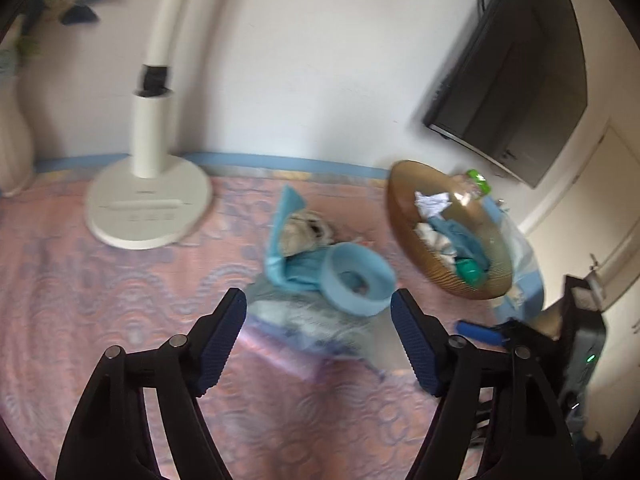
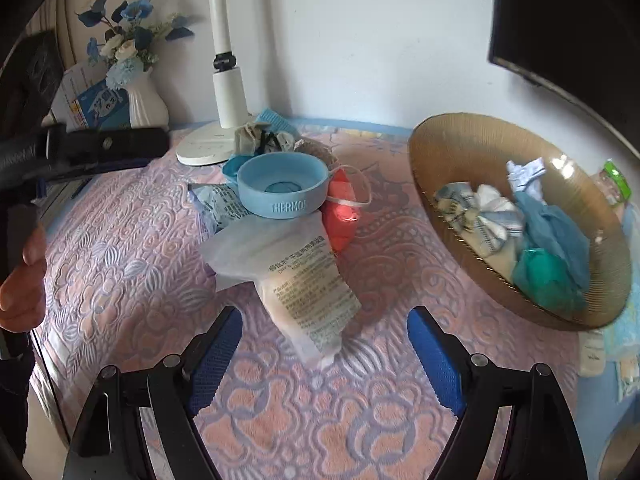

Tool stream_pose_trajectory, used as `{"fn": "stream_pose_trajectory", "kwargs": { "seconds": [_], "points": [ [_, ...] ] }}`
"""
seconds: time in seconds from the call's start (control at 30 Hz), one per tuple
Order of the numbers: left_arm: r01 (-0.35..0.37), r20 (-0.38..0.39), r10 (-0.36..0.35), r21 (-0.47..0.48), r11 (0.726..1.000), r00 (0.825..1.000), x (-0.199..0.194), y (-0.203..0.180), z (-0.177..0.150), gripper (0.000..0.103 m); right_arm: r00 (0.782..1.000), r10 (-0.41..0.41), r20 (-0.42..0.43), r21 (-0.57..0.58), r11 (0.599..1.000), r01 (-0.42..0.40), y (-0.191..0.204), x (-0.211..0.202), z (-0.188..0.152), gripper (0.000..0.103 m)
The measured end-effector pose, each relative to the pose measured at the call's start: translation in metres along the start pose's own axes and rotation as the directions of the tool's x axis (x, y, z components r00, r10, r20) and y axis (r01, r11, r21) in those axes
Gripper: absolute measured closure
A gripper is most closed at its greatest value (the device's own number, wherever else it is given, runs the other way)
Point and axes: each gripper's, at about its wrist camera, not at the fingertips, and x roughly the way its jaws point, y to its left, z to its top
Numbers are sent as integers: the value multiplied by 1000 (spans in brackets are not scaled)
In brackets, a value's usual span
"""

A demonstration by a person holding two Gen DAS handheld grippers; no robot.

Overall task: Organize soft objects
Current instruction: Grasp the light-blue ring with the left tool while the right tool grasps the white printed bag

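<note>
A pile of soft things lies on the pink patterned cloth: a white printed pouch, a blue THERMOS silicone ring, an orange-red bag, a blue cloth and crumpled fabric. A brown ribbed bowl at the right holds several cloths and socks; it also shows in the left wrist view. My left gripper is open and empty, just short of the ring. My right gripper is open and empty, just short of the pouch.
A white lamp base and its pole stand at the back by the wall. A white vase of blue flowers stands at the back left. A dark screen hangs on the wall. The left gripper's body shows at the left.
</note>
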Motion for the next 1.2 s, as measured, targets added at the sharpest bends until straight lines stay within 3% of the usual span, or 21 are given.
{"fn": "stream_pose_trajectory", "kwargs": {
  "seconds": [0.13, 0.3, 0.43, 0.47, 0.53, 0.63, 0.87, 1.2],
  "points": [
    [18, -33, -16, 46, 999, 999, 33, -20, 11, 29, 1000, 12, 4, -33, 999, -12, 5, 17, 3, 20],
    [-62, -86, 82, 209, 976, 993, 71, -54, 10, 25, 999, 35, 2, -61, 998, -35, 6, 29, 7, 20],
    [-117, -121, 156, 278, 953, 980, 97, -63, 6, 26, 998, 63, -3, -37, 997, -63, 1, 40, 9, 20],
    [-124, -124, 164, 281, 952, 979, 100, -62, 6, 35, 997, 75, -7, -24, 997, -75, 0, 43, 8, 22],
    [-125, -113, 160, 271, 955, 981, 99, -60, 4, 38, 996, 89, -16, -14, 996, -89, -2, 45, 7, 42],
    [-112, -90, 138, 247, 962, 986, 88, -57, 1, 38, 995, 99, -14, -5, 995, -99, -3, 44, 6, 52],
    [-101, -33, 109, 183, 978, 994, 37, -48, -16, 38, 994, 110, 11, -40, 993, -110, 19, 19, -13, 55],
    [-209, 92, 200, 98, 973, 975, -67, -3, -62, 38, 990, 137, -17, 25, 990, -136, 55, -11, -46, 55]
  ]
}}
